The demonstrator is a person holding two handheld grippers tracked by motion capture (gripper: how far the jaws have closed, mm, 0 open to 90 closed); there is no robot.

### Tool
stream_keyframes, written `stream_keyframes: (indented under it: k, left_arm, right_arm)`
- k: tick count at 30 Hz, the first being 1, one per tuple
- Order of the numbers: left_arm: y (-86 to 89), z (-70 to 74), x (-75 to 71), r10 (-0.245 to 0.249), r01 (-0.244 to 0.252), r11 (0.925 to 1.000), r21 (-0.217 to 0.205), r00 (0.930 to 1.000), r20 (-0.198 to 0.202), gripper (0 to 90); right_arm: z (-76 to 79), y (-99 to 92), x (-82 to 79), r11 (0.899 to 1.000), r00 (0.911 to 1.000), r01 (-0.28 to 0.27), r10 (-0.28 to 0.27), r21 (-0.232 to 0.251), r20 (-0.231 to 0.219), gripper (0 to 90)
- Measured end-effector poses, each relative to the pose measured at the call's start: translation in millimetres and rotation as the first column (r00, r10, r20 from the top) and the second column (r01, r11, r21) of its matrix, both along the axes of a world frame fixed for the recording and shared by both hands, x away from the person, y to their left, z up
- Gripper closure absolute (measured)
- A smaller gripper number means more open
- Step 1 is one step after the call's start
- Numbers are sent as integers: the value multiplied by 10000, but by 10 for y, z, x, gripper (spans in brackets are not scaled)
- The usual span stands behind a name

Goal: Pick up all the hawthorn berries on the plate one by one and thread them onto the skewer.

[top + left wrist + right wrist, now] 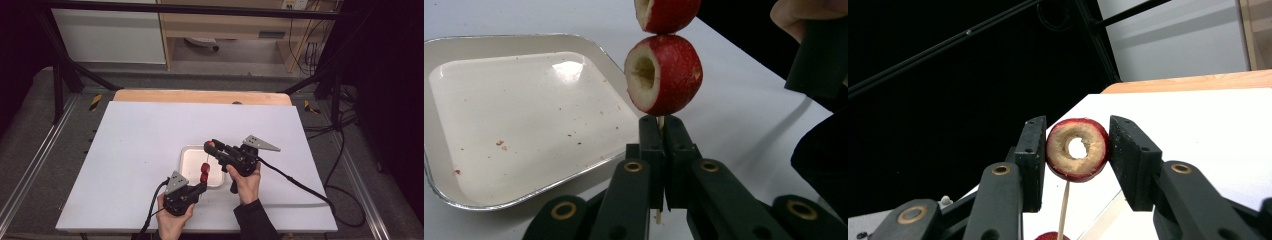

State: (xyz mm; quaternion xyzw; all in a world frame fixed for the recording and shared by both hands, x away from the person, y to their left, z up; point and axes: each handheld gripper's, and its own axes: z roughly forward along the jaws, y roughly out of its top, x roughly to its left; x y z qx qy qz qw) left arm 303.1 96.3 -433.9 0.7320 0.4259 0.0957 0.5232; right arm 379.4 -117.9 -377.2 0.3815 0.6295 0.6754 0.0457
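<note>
1. At the left, the left gripper comes up from the near edge of the white table. In the left gripper view its jaws are clenched on the bottom of a thin wooden skewer, which stands roughly upright between them.

2. Two red cored fruits already sit on that skewer, just above the jaws: the lower fruit shows its hollowed pale core, and the upper fruit is cut off by the top of the left gripper view. From above they appear as a small red stack over the near right corner of the tray.

3. Just behind the stick lies a foil tray, bare apart from a few red crumbs.

4. To the right, the right gripper grasps a third fruit, a red ring with a hole bored through it. Its jaws squeeze the fruit from both sides, and the skewer's tip sits at the ring's lower edge, not yet clearly through the hole.

5. My guess is it's being threaded on. What could go wrong:
   - The tip may miss the hole and jab the flesh, splitting the ring.
   - Pushing down off-axis could bend or snap the thin stick, or make it slide in the left jaws.
   - Too hard a squeeze could crush the soft fruit.
</note>
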Motion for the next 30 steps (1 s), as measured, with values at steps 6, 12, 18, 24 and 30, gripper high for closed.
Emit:
stream_keyframes:
  k: [6,12,18,24,30]
  left_arm:
    - [3,6,5,16,-23,9995,-317,9997,-242,886]
    - [-8,-14,12,23,-43,9988,-489,9991,-423,886]
    - [-2,-23,12,35,-51,9992,-407,9992,-391,887]
    - [0,-41,22,-81,68,9988,-489,9996,-256,887]
    - [88,-80,40,-557,529,9915,-1185,9982,-207,888]
  right_arm:
    - [-40,20,-11,9995,9999,-124,127,-301,109,603]
    - [-57,30,-37,9987,9996,-235,244,-459,175,604]
    - [-59,26,-60,9980,9994,-280,290,-560,168,605]
    - [-49,10,-62,9981,9994,-329,332,-521,47,606]
    - [-47,-10,-56,9976,9980,-638,637,-251,-38,607]
